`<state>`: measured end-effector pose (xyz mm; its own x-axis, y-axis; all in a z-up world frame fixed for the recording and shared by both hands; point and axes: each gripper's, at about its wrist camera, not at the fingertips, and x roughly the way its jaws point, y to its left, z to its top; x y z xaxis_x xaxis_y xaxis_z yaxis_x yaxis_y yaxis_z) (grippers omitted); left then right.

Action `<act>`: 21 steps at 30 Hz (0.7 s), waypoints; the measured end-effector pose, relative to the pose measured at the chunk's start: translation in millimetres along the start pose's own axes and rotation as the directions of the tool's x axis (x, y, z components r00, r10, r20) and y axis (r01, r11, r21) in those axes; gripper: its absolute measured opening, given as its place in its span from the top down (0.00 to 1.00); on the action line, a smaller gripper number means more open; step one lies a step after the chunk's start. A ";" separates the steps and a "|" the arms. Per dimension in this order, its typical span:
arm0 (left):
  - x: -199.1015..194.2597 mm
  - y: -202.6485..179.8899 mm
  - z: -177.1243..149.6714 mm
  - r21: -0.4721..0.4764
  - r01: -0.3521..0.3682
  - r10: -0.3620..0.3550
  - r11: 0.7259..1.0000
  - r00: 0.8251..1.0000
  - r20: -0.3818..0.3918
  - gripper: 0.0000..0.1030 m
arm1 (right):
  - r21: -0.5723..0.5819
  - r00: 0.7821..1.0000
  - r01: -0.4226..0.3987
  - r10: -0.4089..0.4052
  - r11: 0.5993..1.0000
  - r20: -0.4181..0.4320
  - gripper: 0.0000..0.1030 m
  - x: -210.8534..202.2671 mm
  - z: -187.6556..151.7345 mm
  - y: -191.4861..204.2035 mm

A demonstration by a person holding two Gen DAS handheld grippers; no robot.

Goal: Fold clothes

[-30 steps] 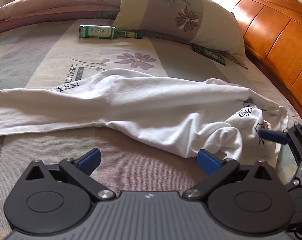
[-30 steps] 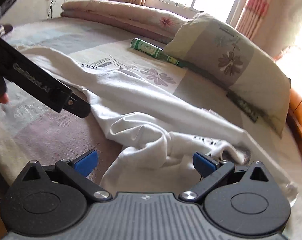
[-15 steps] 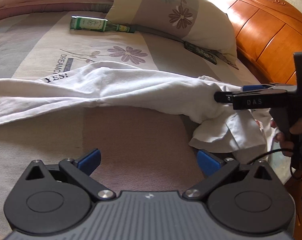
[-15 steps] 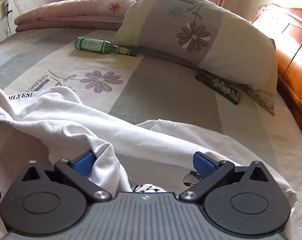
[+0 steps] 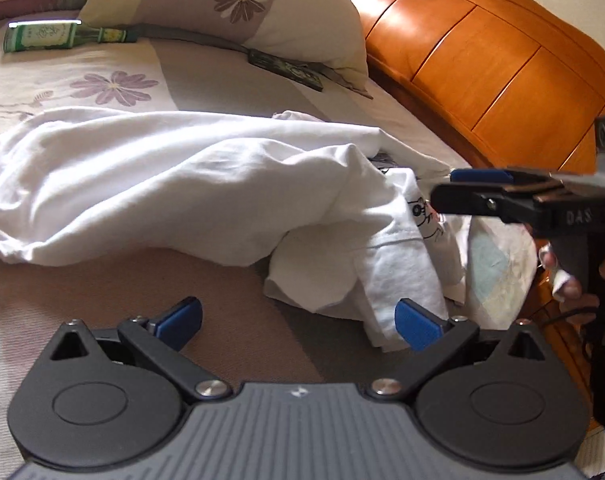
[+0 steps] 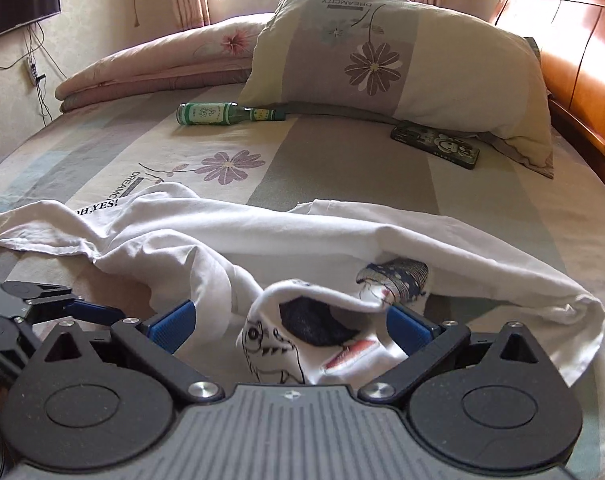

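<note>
Right wrist view: a white shirt (image 6: 302, 240) is lying crumpled on the bed (image 6: 342, 168); both tools, right (image 6: 290, 326) and left (image 5: 298, 322), are hovering with fingers apart, so flattening likely comes before folding.

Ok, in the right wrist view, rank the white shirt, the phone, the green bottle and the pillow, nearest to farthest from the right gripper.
1. White shirt, lying between the open fingers of the right gripper.
2. Phone, farther back on the right.
3. Green bottle, left of centre. The pillow beside it is too close to call.
</note>
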<state>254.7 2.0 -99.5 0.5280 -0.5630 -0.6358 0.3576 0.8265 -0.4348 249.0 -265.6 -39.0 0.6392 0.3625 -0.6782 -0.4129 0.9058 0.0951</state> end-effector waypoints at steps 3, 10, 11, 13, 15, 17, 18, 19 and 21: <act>9.3 7.2 1.3 -0.040 0.065 -0.064 0.997 0.998 0.017 0.01 | 0.059 1.000 0.001 -0.001 0.998 0.006 0.00 -13.8 -15.6 -7.8; 33.6 11.6 7.8 -0.023 0.143 -0.142 0.989 0.988 0.058 0.01 | 0.162 1.000 0.004 -0.006 0.987 0.011 0.00 -24.6 -38.8 -19.0; 36.8 8.9 9.4 0.002 0.135 -0.135 0.991 0.989 0.066 0.01 | 0.170 1.000 0.001 -0.004 0.986 0.012 0.00 -24.5 -39.2 -19.1; 40.9 3.2 12.1 0.038 0.115 -0.118 0.993 0.989 0.090 0.01 | 0.176 1.000 -0.003 0.001 0.984 0.013 0.00 -24.3 -39.1 -18.3; 35.8 -3.3 13.8 0.067 0.099 -0.108 0.993 0.984 0.140 0.02 | 0.165 1.000 -0.009 0.007 0.986 0.015 0.00 -24.8 -37.6 -14.9; 19.0 -9.2 14.6 0.111 0.100 -0.121 0.989 0.972 0.202 0.02 | 0.142 0.999 -0.029 0.027 0.989 0.017 0.00 -25.6 -36.6 -9.0; 10.2 -11.9 14.9 0.132 0.101 -0.130 0.986 0.964 0.232 0.02 | 0.130 0.999 -0.040 0.038 0.991 0.017 0.00 -25.9 -36.1 -5.9; 1.8 -12.3 16.0 0.137 0.113 -0.145 0.984 0.957 0.251 0.02 | 0.118 0.999 -0.051 0.049 0.992 0.014 0.00 -25.2 -35.9 -2.1; -14.6 -11.6 18.9 0.136 0.147 -0.180 0.980 0.942 0.282 0.02 | 0.097 0.998 -0.065 0.065 0.993 0.004 0.00 -22.2 -36.1 5.9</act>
<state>257.4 0.7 -73.1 0.6503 -0.6790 -0.3408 0.5327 0.7274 -0.4326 208.9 -276.2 -49.7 0.6138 0.4217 -0.6674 -0.3891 0.8972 0.2090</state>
